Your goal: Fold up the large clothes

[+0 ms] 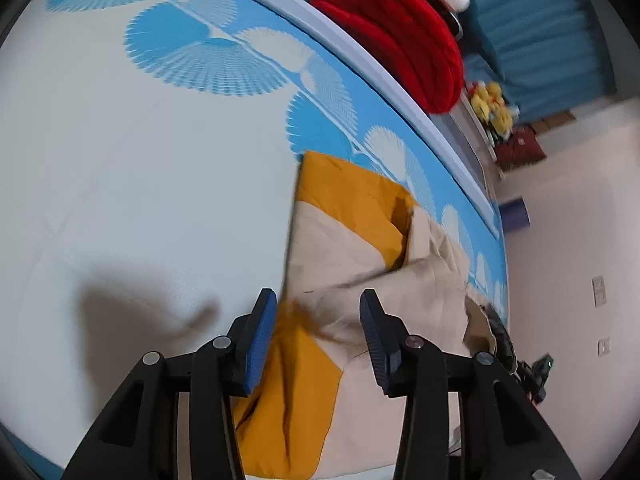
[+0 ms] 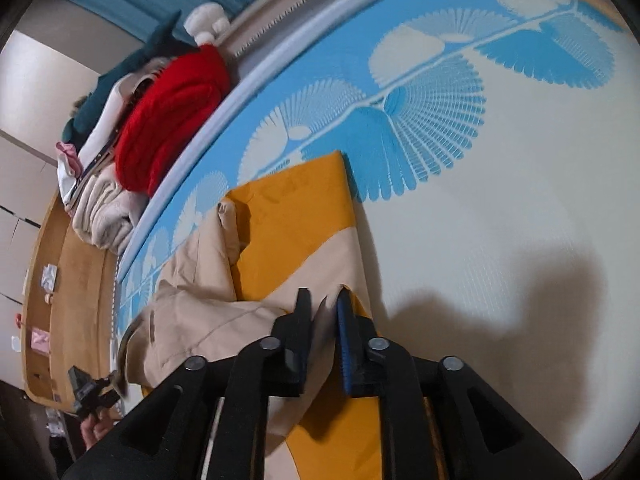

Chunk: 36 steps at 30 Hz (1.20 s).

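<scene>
Looking along your left gripper (image 1: 318, 300), you see its fingers spread, nothing pinched, above the orange and beige garment (image 1: 352, 240) lying folded near the patterned edge of the mat (image 1: 140, 160), while from your right gripper (image 2: 324, 300) narrowly parted fingers straddle a raised beige fold, pad contact unclear.

The left black two-finger gripper (image 1: 318, 300) is angled downward, its blue-padded fingers (image 1: 262, 334) set clearly apart. The right black two-finger gripper (image 2: 324, 300) is likewise angled downward, its fingers (image 2: 345, 336) separated by a narrow gap. A bare hand (image 2: 94, 430) is seen gripping the left unit.
</scene>
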### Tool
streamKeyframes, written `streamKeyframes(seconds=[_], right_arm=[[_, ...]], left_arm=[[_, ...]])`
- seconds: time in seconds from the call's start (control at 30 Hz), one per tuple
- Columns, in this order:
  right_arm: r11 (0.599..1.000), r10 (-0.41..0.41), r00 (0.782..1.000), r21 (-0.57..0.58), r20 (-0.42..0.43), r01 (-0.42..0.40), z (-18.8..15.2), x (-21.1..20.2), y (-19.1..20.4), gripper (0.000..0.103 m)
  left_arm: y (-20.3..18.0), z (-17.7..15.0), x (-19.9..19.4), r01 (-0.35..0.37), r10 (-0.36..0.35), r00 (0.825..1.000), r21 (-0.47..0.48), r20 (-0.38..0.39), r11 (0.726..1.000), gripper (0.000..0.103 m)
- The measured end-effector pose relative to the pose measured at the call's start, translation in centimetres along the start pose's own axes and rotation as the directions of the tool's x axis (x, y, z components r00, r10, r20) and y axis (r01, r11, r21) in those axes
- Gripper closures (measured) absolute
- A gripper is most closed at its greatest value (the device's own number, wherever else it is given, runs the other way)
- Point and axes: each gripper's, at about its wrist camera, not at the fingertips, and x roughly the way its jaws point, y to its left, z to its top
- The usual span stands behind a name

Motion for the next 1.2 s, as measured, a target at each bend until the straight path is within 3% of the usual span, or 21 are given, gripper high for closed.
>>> streamKeyframes(seconds=[0.1, 0.2, 0.27, 0.33, 0.43, 0.6, 0.67, 0.7, 0.77, 0.87, 0.93, 1.03, 1.1, 1.2], right_arm=[[1.0, -0.016, 0.993, -0.01, 0.113, 0.017, 0.0, -2.3, 0.4, 0.063], [0.999, -0.012, 0.985, 0.052, 0.171, 0.003, 0.0, -3.6, -0.7, 0.056], [0.998, -0.057, 0.991, 0.043, 0.118, 0.052, -0.1, -2.7, -0.8, 0.055], [0.995, -0.098, 0.995, -0.007, -0.001, 0.098, -0.6, -0.2, -0.7, 0.053], [0.984, -0.168, 0.973, -0.077, -0.158, 0.158, -1.7, 3.3, -0.7, 0.053], [0.971, -0.212, 0.95, -0.162, -0.228, 0.177, -2.5, 5.6, 0.0, 0.053], [0.966, -0.219, 0.953, -0.186, -0.207, 0.181, -2.5, 5.4, 0.6, 0.055], [0.964, -0.22, 0.956, -0.195, -0.195, 0.182, -2.5, 5.1, 1.0, 0.07], [0.958, -0.218, 0.96, -0.226, -0.178, 0.176, -2.5, 4.8, 1.7, 0.091], [0.948, -0.203, 0.972, -0.272, -0.119, 0.165, -2.3, 3.3, 3.2, 0.096], [0.95, -0.172, 0.983, -0.274, -0.067, 0.148, -2.4, 1.8, 4.1, 0.098], [0.96, -0.096, 0.993, -0.256, 0.072, 0.111, -1.3, -1.3, 5.2, 0.099], [0.968, -0.046, 0.985, -0.235, 0.166, 0.085, -0.6, -3.0, 5.4, 0.099], [0.97, -0.003, 0.96, -0.232, 0.279, 0.07, 0.3, -3.8, 6.6, 0.099]], left_arm=[[0.3, -0.5, 0.3, -0.051, 0.051, 0.998, 0.006, -0.028, 0.999, 0.062], [-0.3, -1.1, 1.4, -0.102, 0.106, 0.992, 0.057, -0.067, 0.993, 0.062], [-0.9, -1.4, 2.6, -0.136, 0.145, 0.985, 0.099, -0.091, 0.986, 0.059], [-1.5, -1.7, 3.8, -0.167, 0.183, 0.977, 0.14, -0.11, 0.976, 0.058], [-2.1, -1.8, 5.3, -0.198, 0.222, 0.968, 0.181, -0.12, 0.963, 0.056], [-2.8, -0.9, 7.2, -0.226, 0.251, 0.962, 0.208, -0.105, 0.952, 0.056], [-3.3, -0.7, 7.7, -0.221, 0.246, 0.965, 0.219, -0.09, 0.95, 0.059], [-3.6, -0.6, 7.8, -0.219, 0.244, 0.966, 0.229, -0.083, 0.948, 0.063], [-4.4, -0.4, 8.1, -0.218, 0.245, 0.967, 0.26, -0.075, 0.941, 0.099], [-5.8, -0.3, 7.4, -0.223, 0.248, 0.968, 0.325, -0.035, 0.919, 0.101], [-7.0, 0.1, 6.0, -0.225, 0.228, 0.973, 0.355, 0.034, 0.907, 0.102], [-7.3, 1.5, 3.1, -0.185, 0.147, 0.978, 0.301, 0.145, 0.935, 0.102], [-7.6, 2.2, 2.0, -0.17, 0.112, 0.97, 0.279, 0.214, 0.945, 0.102], [-8.4, 2.9, 2.5, -0.221, 0.139, 0.949, 0.283, 0.282, 0.933, 0.102]])
